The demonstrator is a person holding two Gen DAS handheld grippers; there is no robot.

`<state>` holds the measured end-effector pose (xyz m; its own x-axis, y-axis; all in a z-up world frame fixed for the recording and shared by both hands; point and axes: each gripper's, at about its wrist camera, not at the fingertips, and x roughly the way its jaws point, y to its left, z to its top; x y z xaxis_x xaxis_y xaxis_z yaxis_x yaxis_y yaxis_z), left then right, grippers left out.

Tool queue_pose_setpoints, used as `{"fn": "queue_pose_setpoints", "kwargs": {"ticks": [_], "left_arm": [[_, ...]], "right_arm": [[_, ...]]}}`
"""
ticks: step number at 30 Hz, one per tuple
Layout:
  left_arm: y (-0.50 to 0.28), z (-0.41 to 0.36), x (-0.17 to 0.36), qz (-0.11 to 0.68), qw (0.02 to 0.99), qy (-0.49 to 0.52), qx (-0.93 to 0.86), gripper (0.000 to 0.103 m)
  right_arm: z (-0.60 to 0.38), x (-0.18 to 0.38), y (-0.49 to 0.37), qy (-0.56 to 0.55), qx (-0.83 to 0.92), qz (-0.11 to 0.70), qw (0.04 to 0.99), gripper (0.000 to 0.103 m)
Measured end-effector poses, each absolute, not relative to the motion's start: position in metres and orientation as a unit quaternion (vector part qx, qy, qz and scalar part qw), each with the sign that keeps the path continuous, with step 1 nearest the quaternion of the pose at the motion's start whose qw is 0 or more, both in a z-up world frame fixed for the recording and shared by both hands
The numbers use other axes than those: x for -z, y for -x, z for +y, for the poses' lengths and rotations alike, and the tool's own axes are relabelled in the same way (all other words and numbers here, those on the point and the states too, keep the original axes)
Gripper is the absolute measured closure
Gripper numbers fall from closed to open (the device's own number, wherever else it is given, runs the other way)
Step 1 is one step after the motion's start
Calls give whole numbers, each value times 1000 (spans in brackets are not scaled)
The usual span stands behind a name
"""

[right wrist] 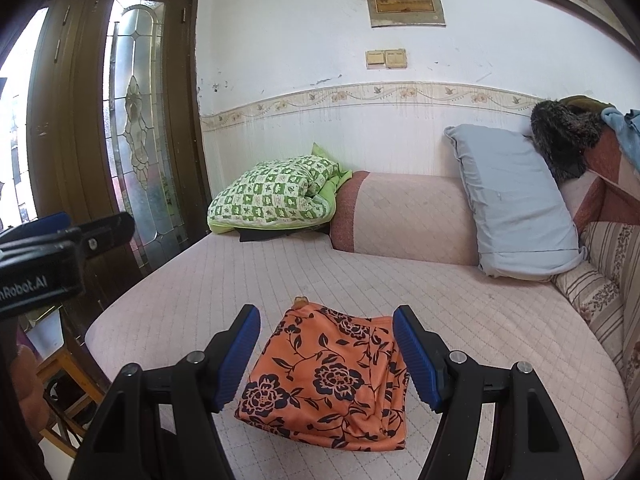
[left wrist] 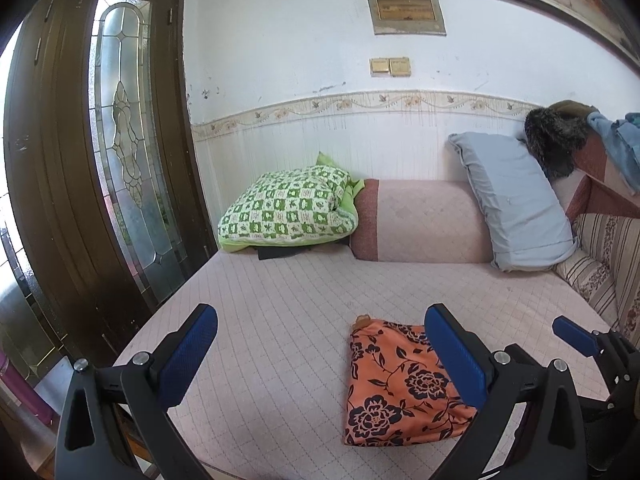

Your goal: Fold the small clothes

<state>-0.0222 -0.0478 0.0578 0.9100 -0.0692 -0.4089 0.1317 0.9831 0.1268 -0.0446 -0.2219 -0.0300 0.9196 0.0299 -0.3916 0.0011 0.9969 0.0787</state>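
Pink quilted bed point(right wrist: 500, 312), white wall point(right wrist: 300, 40), glazed brown door point(right wrist: 136, 120).

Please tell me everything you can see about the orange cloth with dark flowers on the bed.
The orange floral garment is thin, soft-looking fabric printed with dark navy flowers and leaves. It lies folded into a rough rectangle, layered edges showing on its right side, a small tan bit at its far corner. It rests flat on the pink quilted bed cover, near the front edge. Neither gripper touches it; the right gripper stands open above it.

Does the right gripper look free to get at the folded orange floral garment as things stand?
Probably yes: the right gripper stands open just above the orange floral garment, nothing lying between them on the bed.
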Motion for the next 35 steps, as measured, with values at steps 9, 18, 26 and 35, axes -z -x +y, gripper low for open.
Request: {"fn": "queue_pose_setpoints", "kwargs": {"ticks": [9,18,26,35], "left_arm": [[25,-46,-67,193,977,-73,56,0],[24,-47,-67,196,976,-67,62,0],[21,-47,-68,196,976,-62,66,0],[15,-53,-61,173,980,-61,80,0]], "right_arm": [[-216,24,42,-33,-12,195,980,31],[-214,26,39,-30,-13,199,979,31],[-215,25,34,-32,-13,199,979,31],[-213,32,25,-32,-13,206,978,31]]}}
